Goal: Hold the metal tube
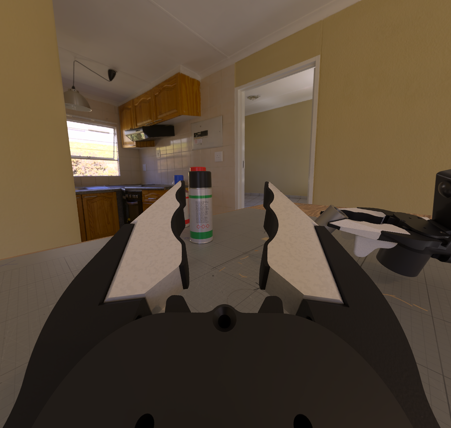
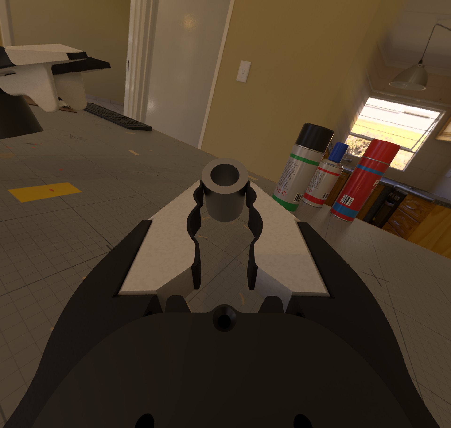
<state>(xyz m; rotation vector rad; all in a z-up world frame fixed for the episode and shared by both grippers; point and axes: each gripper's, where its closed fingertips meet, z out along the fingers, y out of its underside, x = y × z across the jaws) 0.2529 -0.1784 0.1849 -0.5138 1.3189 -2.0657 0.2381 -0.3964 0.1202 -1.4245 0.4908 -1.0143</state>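
The right gripper (image 2: 225, 192) pinches the metal tube (image 2: 224, 192) between the tips of its two fingers, the short grey cylinder standing roughly upright with its open bore facing up and its lower end clear of the grey cutting mat (image 2: 73, 221) beneath it. From the left wrist view the same tube (image 1: 329, 217) shows at the far right, poking out past the tip of the right gripper (image 1: 339, 221), raised above the mat. The left gripper (image 1: 223, 184) has its fingers spread wide apart with nothing between them, and it points toward a silver spray can with a black cap and green bands (image 1: 200, 206) standing on the mat beyond the tube's left. In the right wrist view that green-banded can (image 2: 302, 167) stands to the right of the tube, with a smaller blue-capped can (image 2: 324, 176) just beside it and a red can (image 2: 363, 179) farther right. A yellow tape patch (image 2: 45, 191) lies on the mat left of the tube, and a black keyboard (image 2: 117, 120) sits beyond it.
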